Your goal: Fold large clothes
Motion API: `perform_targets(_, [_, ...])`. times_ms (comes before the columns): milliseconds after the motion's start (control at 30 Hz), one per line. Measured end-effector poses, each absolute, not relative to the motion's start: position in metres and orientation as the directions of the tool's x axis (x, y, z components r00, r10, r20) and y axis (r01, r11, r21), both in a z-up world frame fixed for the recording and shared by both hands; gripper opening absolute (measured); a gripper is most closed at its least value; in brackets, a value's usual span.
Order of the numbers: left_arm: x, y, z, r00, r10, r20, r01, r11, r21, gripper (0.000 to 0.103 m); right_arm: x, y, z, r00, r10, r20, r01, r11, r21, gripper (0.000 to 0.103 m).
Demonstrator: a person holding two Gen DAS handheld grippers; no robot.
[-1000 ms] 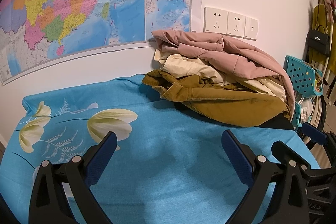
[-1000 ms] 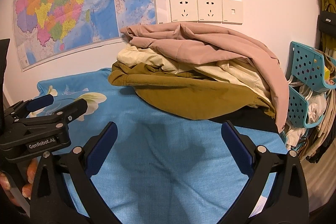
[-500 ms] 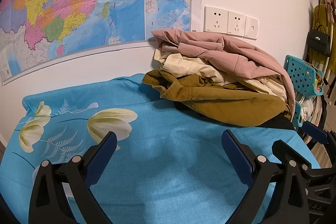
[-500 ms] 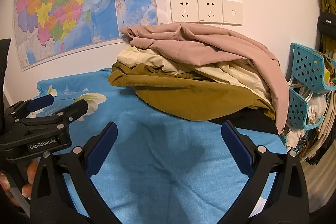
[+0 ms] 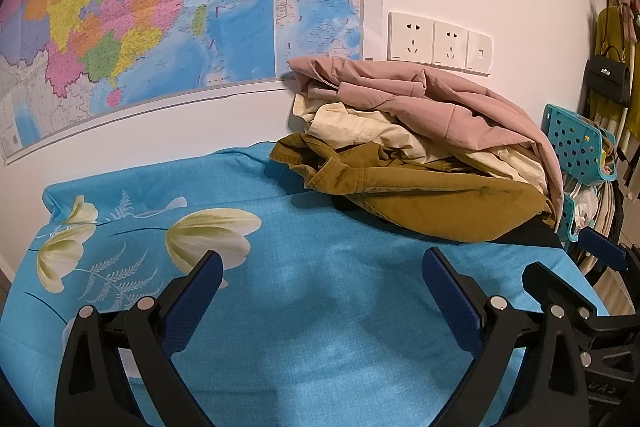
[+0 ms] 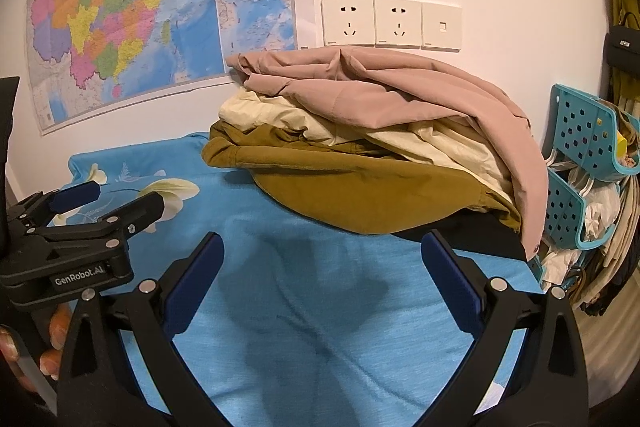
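I've got both tongs spread wide, nothing gripped: left gripper [image 5: 320, 267] & right gripper [image 6: 320, 247] hover over the blue sheet [image 6: 328, 291]. Clothes pile [image 6: 384, 147] sits ahead by the wall, pink jacket [image 5: 432, 99] on top, mustard one [image 5: 432, 199] lower.

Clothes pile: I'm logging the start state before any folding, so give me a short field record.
surface: blue floral sheet
pile position: back right, against the wall
top layer: pink garment
second layer: cream garment
third layer: mustard-brown garment
bottom: black garment, mostly hidden
left tongs: open, empty
right tongs: open, empty
folded so far: nothing
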State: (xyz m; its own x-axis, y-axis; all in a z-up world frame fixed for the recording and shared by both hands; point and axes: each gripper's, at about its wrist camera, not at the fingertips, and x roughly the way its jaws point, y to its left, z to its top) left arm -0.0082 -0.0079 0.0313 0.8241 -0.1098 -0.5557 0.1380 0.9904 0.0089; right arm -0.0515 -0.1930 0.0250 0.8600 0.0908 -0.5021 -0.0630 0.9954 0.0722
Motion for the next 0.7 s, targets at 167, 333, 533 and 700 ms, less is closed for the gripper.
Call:
perform_targets(167, [-0.007, -0.011, 0.033, 0.825, -0.11, -0.554, 0.142, 0.99, 0.014, 0.096, -0.05, -0.195, 0.026, 0.861, 0.09, -0.5, -0.066, 0.996, 0.066, 0.097])
perform_targets(333, [-0.004, -0.013, 0.034, 0.824, -0.114, -0.555, 0.145, 0.989, 0.011, 0.096, -0.048, -0.196, 0.027, 0.863, 0.088, -0.498, -0.068, 0.996, 0.059, 0.097])
perform_targets(533, [-0.001, -0.017, 0.035, 0.826, -0.116, -0.551, 0.151, 0.988, 0.018, 0.096, -0.043, -0.201, 0.029, 0.866, 0.083, -0.494, -0.073, 0.997, 0.04, 0.097])
perform_targets(700, [0.006, -0.023, 0.035, 0.824, -0.119, -0.554, 0.158, 0.987, 0.023, 0.096, -0.036, -0.206, 0.033, 0.87, 0.072, -0.487, -0.076, 0.997, 0.011, 0.097])
